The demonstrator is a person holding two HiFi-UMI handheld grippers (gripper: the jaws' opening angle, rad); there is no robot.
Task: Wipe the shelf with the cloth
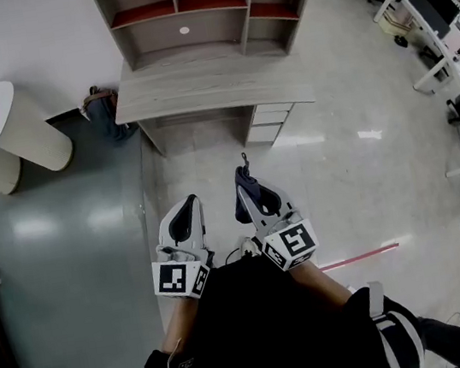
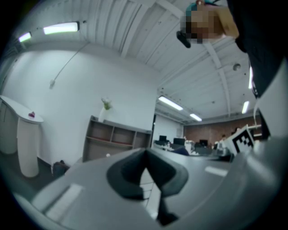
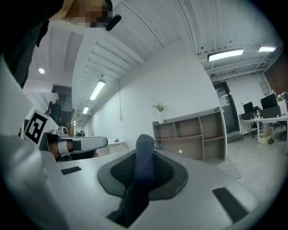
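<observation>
Holding the cloth point(image 3: 144, 155) pinched in my right tool point(image 1: 249, 186) so it's ready to wipe; left tool point(image 1: 190, 208) sits alongside, jaws together, empty. Shelf point(image 1: 214, 30) stands well ahead of both tools, untouched.

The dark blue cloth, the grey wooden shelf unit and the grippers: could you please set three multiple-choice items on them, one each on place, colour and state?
1. Where is the dark blue cloth?
A) between the right gripper's jaws
B) on the floor
C) on the white counter

2. What colour are the upper boards of the grey wooden shelf unit?
A) green
B) reddish
C) yellow

3. How do the left gripper's jaws stand?
A) wide apart
B) shut on the cloth
C) shut on nothing

Answers:
1 A, the right gripper view shows it pinched there.
2 B, red boards show in the head view.
3 C, the pads meet with nothing between them.
</observation>
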